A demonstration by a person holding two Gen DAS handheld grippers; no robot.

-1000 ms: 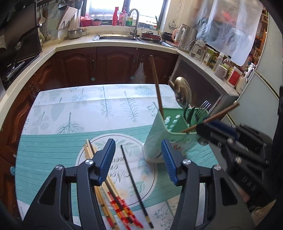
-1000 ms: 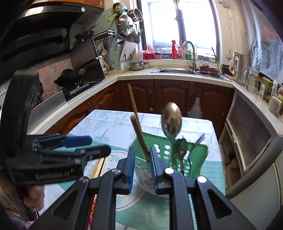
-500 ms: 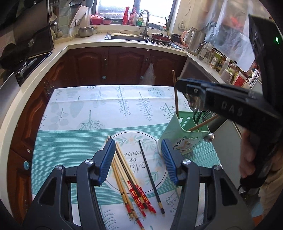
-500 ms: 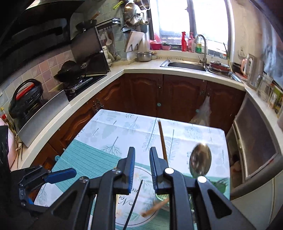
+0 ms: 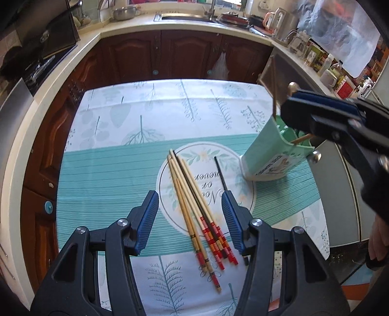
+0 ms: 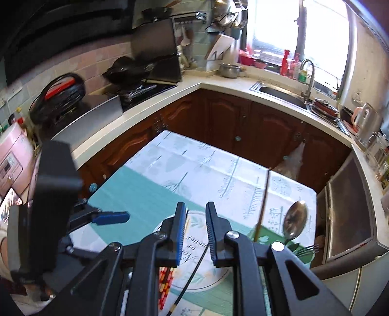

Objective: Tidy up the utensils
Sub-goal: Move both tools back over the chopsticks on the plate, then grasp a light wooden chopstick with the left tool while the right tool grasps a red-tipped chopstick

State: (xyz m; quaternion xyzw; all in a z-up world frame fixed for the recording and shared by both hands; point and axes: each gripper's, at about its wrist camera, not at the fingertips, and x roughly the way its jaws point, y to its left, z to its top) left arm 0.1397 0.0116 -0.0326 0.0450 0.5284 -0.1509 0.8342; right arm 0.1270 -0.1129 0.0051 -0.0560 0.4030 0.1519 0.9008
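On the kitchen table [image 5: 121,170] chopsticks [image 5: 194,206] await collecting; left claw [image 5: 189,218] released above them; right claw [image 6: 194,233] narrowed, empty; next, descend and pinch.

- A tablecloth [image 5: 116,170] with teal stripes and a leaf print covers the table
- Dark wooden cabinets [image 6: 226,121] run under a pale countertop [image 5: 136,26]
- A steel sink [image 6: 279,93] with a curved tap [image 6: 307,75] sits below the bright window [image 6: 274,26]
- A black wok [image 6: 128,69] rests on the hob
- A small steel pot [image 6: 229,70] stands near the corner
- Red and pink bottles [image 6: 290,64] line the sill
- A kettle [image 5: 279,19] stands on the right-hand counter
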